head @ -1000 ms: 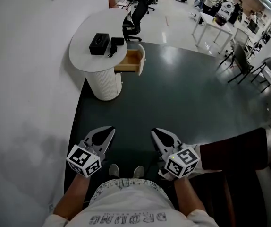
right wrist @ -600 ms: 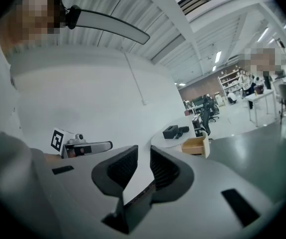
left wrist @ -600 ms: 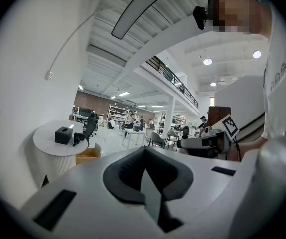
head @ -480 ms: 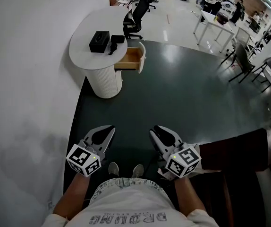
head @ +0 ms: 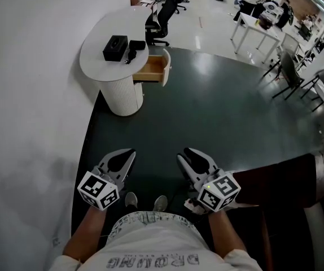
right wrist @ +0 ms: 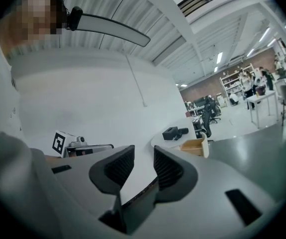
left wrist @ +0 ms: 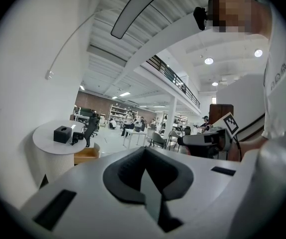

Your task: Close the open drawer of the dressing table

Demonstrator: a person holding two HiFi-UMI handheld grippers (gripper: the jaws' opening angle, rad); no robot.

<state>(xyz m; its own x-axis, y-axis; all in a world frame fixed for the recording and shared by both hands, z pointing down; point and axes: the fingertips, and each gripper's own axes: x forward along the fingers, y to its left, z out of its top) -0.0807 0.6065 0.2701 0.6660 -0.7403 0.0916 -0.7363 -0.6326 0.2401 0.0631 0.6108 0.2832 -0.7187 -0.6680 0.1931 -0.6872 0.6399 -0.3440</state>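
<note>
Drawer (head: 150, 68): standing pulled out under the desk's (head: 96, 68) right edge, well ahead of the person. Left claw (head: 125, 156): pressing together, empty. Right claw (head: 193, 156): jaws just opening wide, nothing between. Handling: probably walking closer, pushing the drawer front squarely inward.

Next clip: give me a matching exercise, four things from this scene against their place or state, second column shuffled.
Things:
1 drawer
2 black box
3 left tongs
4 right tongs

States or places:
a shut, empty
b pulled out
c apart, nothing between
d on the dressing table top

Pairs: 1-b, 2-d, 3-a, 4-c.

The right tongs have just been opening.
</note>
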